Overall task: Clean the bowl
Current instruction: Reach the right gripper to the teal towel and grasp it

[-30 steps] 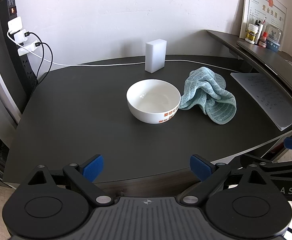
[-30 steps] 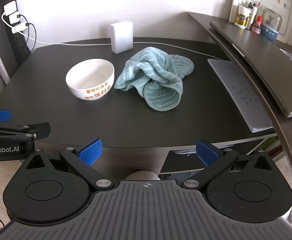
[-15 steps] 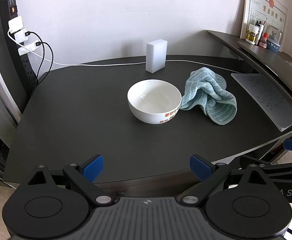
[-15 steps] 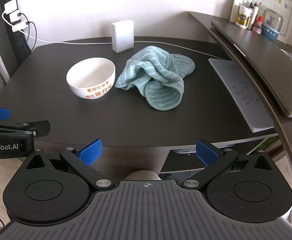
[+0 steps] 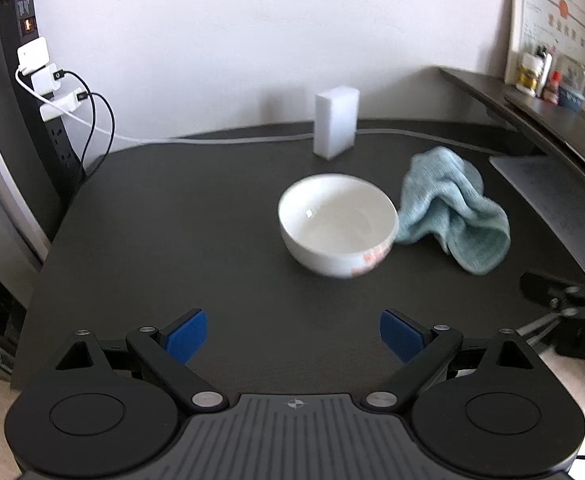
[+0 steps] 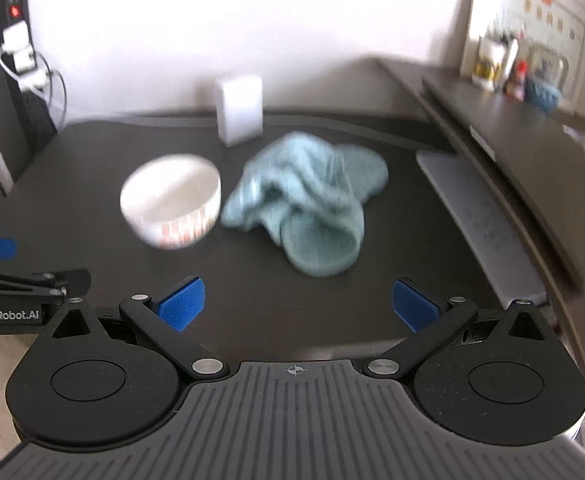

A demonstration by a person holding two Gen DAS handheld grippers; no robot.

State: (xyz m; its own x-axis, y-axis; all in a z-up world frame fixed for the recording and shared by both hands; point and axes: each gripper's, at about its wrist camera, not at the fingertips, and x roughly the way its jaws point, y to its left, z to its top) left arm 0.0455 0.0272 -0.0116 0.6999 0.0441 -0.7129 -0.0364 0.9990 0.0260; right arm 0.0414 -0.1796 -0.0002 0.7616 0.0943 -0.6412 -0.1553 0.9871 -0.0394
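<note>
A white bowl (image 5: 338, 224) sits upright on the dark worktop (image 5: 172, 240). A crumpled blue-green cloth (image 5: 454, 210) lies on its right, touching its side. A white block (image 5: 336, 122) stands behind them, near the wall.

The left gripper (image 5: 292, 334) is above the worktop's near edge. Its 2 blue fingers (image 5: 184, 334) are wide apart and hold nothing. The bowl is ahead of them, a bit to the right.

The right gripper (image 6: 298, 304) also has its fingers (image 6: 180, 304) wide apart and empty. The cloth is straight ahead; the bowl is ahead to the left.
</note>
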